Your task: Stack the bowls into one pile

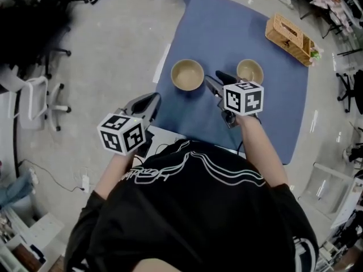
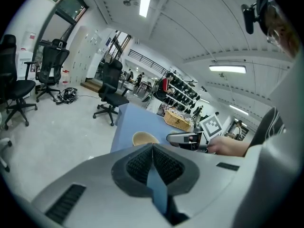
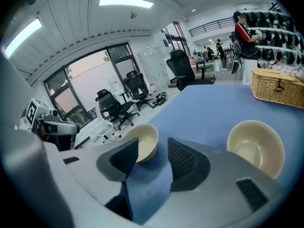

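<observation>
Hovering off the near left corner of the blue table (image 1: 238, 27): your left gripper (image 1: 152, 101). It points away from you and slightly to the right, nose tilted downward. Your left forearm (image 1: 113, 171) runs out from the black sleeve behind its marker cube. In the left gripper view the pads meet at their tips (image 2: 152, 146) with nothing caught between them.

Item, left bowl (image 1: 187, 74): beige and round, so it has no long axis to speak of. It stands upright, mouth up, on the blue cloth toward the table's left side. It is well apart from the other bowl and touched by neither gripper. The right gripper view shows it just beyond the left jaw (image 3: 145, 139).

Item, your right gripper (image 1: 218, 79): it is held above the cloth, between the two bowls and a little nearer to you. It points away and angles down, with your right forearm (image 1: 264, 152) stretched straight behind it. Its jaws stand moderately apart (image 3: 153, 144), and only blue cloth shows in the gap.

Item, right bowl (image 1: 250, 71): the same beige, also upright with its mouth up, and empty inside (image 3: 256, 146). It sits just right of the right gripper's nose without contact.

Item, wicker basket (image 1: 290, 38): it stands at the far right corner of the table, its long side running diagonally.

Office chairs (image 2: 111, 91) stand on the grey floor beyond.
</observation>
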`<state>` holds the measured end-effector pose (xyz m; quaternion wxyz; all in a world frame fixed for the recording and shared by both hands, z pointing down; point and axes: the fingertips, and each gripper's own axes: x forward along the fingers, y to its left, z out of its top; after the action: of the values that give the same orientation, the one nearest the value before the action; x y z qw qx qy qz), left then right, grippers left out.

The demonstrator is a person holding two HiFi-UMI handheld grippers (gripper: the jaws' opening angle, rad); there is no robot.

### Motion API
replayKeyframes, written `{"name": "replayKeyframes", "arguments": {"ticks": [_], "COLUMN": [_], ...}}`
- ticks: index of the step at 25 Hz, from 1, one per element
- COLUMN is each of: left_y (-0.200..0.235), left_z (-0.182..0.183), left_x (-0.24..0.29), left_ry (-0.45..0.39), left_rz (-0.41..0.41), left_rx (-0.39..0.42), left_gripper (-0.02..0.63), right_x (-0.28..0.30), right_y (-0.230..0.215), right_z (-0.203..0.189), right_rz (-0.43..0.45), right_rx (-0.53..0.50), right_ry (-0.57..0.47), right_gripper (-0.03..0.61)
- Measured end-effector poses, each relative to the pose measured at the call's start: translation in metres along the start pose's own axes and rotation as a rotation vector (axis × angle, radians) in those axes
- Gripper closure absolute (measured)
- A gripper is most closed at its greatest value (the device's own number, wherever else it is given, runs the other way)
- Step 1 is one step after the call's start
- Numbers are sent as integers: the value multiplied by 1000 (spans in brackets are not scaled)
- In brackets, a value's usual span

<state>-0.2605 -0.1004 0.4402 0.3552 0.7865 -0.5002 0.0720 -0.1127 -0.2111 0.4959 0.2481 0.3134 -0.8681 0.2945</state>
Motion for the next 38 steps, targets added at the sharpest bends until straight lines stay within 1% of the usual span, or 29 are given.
{"name": "replayKeyframes", "arguments": {"ticks": [3, 7, 11, 16, 18, 23, 28, 31, 35, 38], "left_y": [10, 21, 31, 42, 44, 49, 46, 44, 41, 37], "left_z": [2, 2, 2, -1, -2, -3, -2, -1, 0, 1], "left_x": [-9, -17, -25, -27, -26, -21, -15, -12, -9, -6], "left_ry": [-14, -33, -47, -40, -36, -27, -17, -12, -8, -8], "left_rz": [5, 14, 30, 40, 43, 39, 29, 26, 22, 21], "left_rx": [2, -1, -18, -26, -28, -22, -11, -4, 5, 5], "left_gripper": [591, 591, 591, 591, 591, 591, 591, 591, 590, 591], "right_x": [13, 25, 35, 49, 52, 56, 55, 54, 52, 48], "right_y": [4, 4, 2, 1, 1, -1, -4, -8, -10, -9], "right_z": [-7, -9, -12, -18, -19, -18, -17, -16, -17, -15], "right_rz": [-4, -17, -29, -38, -42, -64, -67, -69, -64, -41], "right_rx": [32, 90, 149, 171, 179, 218, 248, 277, 294, 326], "right_ry": [12, 3, 9, 23, 20, 3, -10, -15, -14, -24], "right_gripper": [370, 371, 391, 416, 435, 500, 511, 534, 535, 535]}}
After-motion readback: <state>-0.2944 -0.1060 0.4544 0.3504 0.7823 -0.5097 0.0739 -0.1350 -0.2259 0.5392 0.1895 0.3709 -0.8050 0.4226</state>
